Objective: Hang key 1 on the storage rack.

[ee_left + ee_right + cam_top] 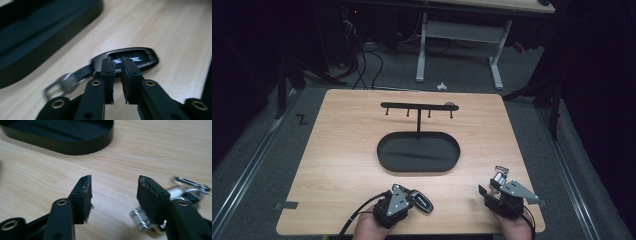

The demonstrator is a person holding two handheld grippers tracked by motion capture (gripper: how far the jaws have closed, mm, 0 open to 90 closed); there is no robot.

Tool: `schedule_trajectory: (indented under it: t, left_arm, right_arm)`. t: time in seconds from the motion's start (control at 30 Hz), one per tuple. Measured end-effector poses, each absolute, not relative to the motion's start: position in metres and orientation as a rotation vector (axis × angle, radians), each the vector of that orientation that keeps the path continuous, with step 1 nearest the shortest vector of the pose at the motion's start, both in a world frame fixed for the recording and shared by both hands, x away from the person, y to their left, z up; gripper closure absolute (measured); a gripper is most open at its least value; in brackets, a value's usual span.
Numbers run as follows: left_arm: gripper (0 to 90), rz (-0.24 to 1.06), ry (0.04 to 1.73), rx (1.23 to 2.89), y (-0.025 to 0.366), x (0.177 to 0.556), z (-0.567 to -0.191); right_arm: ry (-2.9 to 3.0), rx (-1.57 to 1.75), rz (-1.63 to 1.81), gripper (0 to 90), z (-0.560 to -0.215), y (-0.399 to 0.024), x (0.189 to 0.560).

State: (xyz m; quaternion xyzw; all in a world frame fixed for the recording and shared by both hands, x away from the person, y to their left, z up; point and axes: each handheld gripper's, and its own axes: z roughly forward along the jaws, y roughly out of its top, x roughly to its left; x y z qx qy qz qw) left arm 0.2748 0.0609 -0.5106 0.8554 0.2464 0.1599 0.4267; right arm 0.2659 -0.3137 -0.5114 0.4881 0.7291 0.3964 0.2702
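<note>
Wooden table (pixel 337 150), unlabelled key fob (pixel 130 58), black tray (pixel 418 151)

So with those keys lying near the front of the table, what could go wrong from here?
1. The left gripper has its fingers almost together above the black key fob, with nothing between them, so it may pinch air or nudge the fob away.
2. The silver keys lie behind the right gripper's outer finger, not between the fingers, so closing could miss them.
3. Both lie near the table's front edge and might get pushed off.
</note>
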Motion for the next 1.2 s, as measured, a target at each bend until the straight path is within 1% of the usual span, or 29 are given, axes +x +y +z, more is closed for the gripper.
schedule_trajectory:
  t: [0.07, 0.13, 0.27, 0.3, 0.33, 0.43, 0.6, 0.83, 0.9, 1.0, 1.07, 1.2]
  left_arm:
    - [76.6, 0.415, 0.662, 2.109, 0.075, 0.277, -0.509]
    - [73.0, 0.432, 0.707, 2.076, 0.091, 0.279, -0.507]
    - [66.0, 0.518, 0.803, 2.009, 0.128, 0.279, -0.504]
    - [63.4, 0.518, 0.803, 2.009, 0.128, 0.279, -0.504]
    - [59.7, 0.562, 0.865, 1.975, 0.146, 0.279, -0.504]
    - [51.0, 0.626, 0.956, 1.933, 0.17, 0.279, -0.506]
    - [44.2, 0.672, 1.066, 1.869, 0.196, 0.279, -0.511]
    - [43.1, 0.676, 1.066, 1.893, 0.199, 0.277, -0.514]
    - [43.1, 0.676, 1.064, 1.895, 0.198, 0.277, -0.515]
    - [43.1, 0.639, 1.064, 1.884, 0.198, 0.277, -0.514]
    - [43.2, 0.627, 1.062, 1.878, 0.197, 0.276, -0.515]
    - [43.4, 0.626, 1.052, 1.882, 0.196, 0.275, -0.515]
  right_arm:
    - [1.987, 1.298, 1.077, 50.7, -0.51, -0.307, 0.268]
    - [2.025, 1.279, 1.089, 56.1, -0.509, -0.299, 0.272]
    - [2.11, 1.23, 1.138, 64.4, -0.509, -0.278, 0.28]
    - [2.11, 1.23, 1.138, 64.4, -0.509, -0.278, 0.28]
    - [2.156, 1.202, 1.148, 66.0, -0.51, -0.265, 0.285]
    - [2.205, 1.17, 1.155, 69.9, -0.511, -0.249, 0.289]
    - [2.285, 1.077, 1.196, 74.4, -0.509, -0.225, 0.291]
    - [2.396, 0.951, 1.241, 83.3, -0.508, -0.193, 0.286]
    - [2.434, 0.916, 1.241, 83.6, -0.511, -0.184, 0.284]
    - [2.482, 0.836, 1.222, 83.4, -0.515, -0.171, 0.28]
    - [2.503, 0.806, 1.204, 79.4, -0.518, -0.163, 0.278]
    - [2.508, 0.801, 1.189, 80.3, -0.522, -0.157, 0.279]
